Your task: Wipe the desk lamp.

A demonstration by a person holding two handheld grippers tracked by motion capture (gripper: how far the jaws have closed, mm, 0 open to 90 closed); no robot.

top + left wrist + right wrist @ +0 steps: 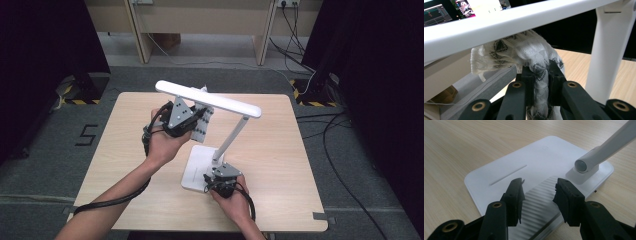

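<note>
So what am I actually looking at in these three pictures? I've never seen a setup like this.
A person sits at a wooden table and holds a hand-held two-jaw tool in each hand; there is no robot arm. The wide picture comes from a fixed camera above, looking forward and down. The other two come from small cameras riding on each tool, looking along its black jaws.

On the table stands a white desk lamp with a flat base, a slanted arm and a long bar head.

The left tool is shut on a white patterned cloth, which sits right under the lamp's bar head, apparently to wipe it. The right tool is at the lamp base, jaws apart over its ribbed area, gripping nothing that I can see.
</note>
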